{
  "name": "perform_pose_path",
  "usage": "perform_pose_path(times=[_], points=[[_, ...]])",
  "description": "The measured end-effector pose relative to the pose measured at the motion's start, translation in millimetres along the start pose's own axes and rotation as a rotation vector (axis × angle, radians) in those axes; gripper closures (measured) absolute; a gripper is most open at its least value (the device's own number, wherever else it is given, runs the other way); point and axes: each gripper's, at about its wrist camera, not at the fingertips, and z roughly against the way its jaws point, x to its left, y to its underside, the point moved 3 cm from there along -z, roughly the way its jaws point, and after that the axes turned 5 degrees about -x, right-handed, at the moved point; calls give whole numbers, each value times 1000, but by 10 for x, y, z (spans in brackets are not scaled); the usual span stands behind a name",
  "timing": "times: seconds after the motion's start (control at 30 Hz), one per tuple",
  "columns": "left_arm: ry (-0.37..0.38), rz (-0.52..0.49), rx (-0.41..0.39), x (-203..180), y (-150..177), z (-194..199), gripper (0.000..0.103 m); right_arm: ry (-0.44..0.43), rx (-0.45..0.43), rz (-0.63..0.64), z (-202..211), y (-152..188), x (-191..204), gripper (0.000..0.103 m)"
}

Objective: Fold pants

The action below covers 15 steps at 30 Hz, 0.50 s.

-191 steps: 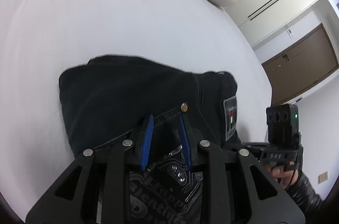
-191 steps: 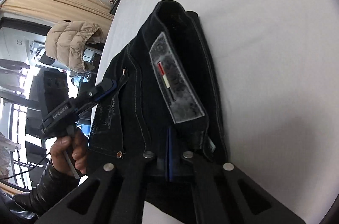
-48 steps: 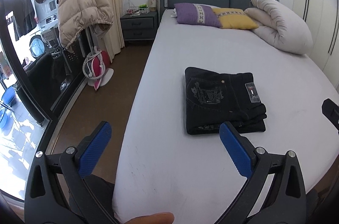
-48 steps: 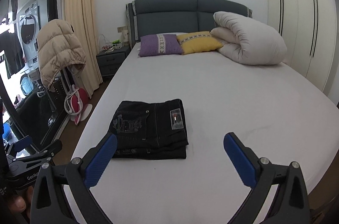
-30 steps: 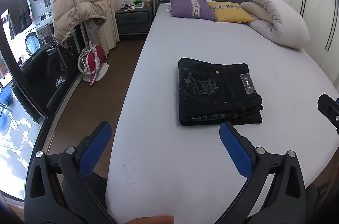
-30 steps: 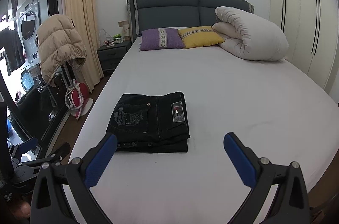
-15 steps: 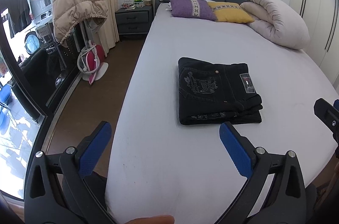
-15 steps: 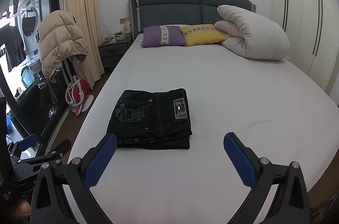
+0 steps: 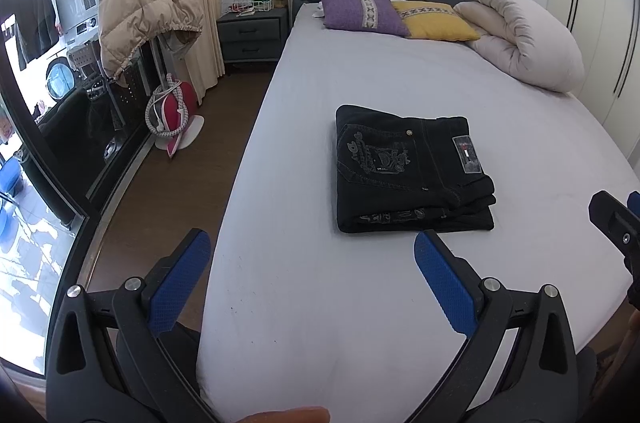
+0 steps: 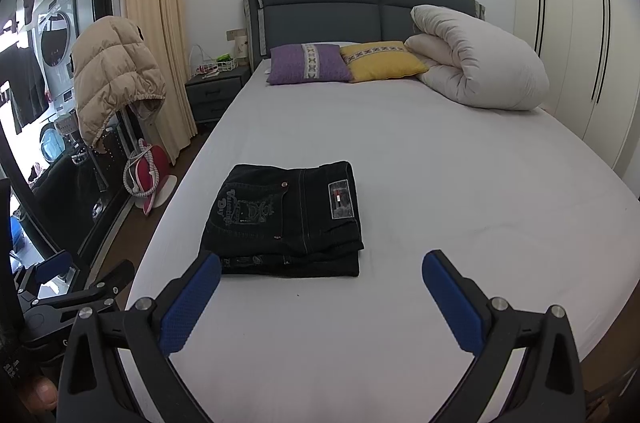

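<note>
— Black denim: pants (image 10: 286, 219) lie folded in a squared stack on the bed (image 10: 440, 183), near its left edge, patch and pocket stitching facing up. What has changed?

— Seconds ago my left gripper (image 9: 312, 279) was down on that fabric, jaws nearly closed around a fold, and my right gripper (image 10: 320, 295) was clamped on the waistband end. Now both hang back at the foot of the bed, well apart from the stack. Jaws on each stand wide apart, nothing between the blue pads (image 9: 446, 283).

— Any drift in the last second?

— Little. The stack sits in much the same place in both views; I have only been held steady, perhaps a touch closer.

— Reading for the task?

— My judgement: folding is finished. Layers look aligned at the near edge, though the lower ones peek out slightly on the right. No leg trails loose that I can see.

— Anything else noted?

— Pillows (image 10: 344, 65) and a rolled duvet (image 10: 476, 67) at the headboard, far from the stack. My right gripper's tip shows at the right rim of the left view.

— Next?

— Nothing needs gripping, I think. A tidy-up nudge of that right edge at most.
</note>
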Motion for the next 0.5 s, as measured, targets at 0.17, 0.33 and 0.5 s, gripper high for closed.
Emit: perform_pose_path(times=[0.17, 0.33, 0.5], points=[[0, 1, 1, -7, 7, 2, 0, -1, 3, -1, -9, 11, -3, 0], [1, 1, 3, -4, 11, 4, 0, 0, 5, -2, -12, 21, -4, 0], [4, 1, 9, -2, 16, -13, 0, -2, 10, -2, -32, 51, -12, 0]])
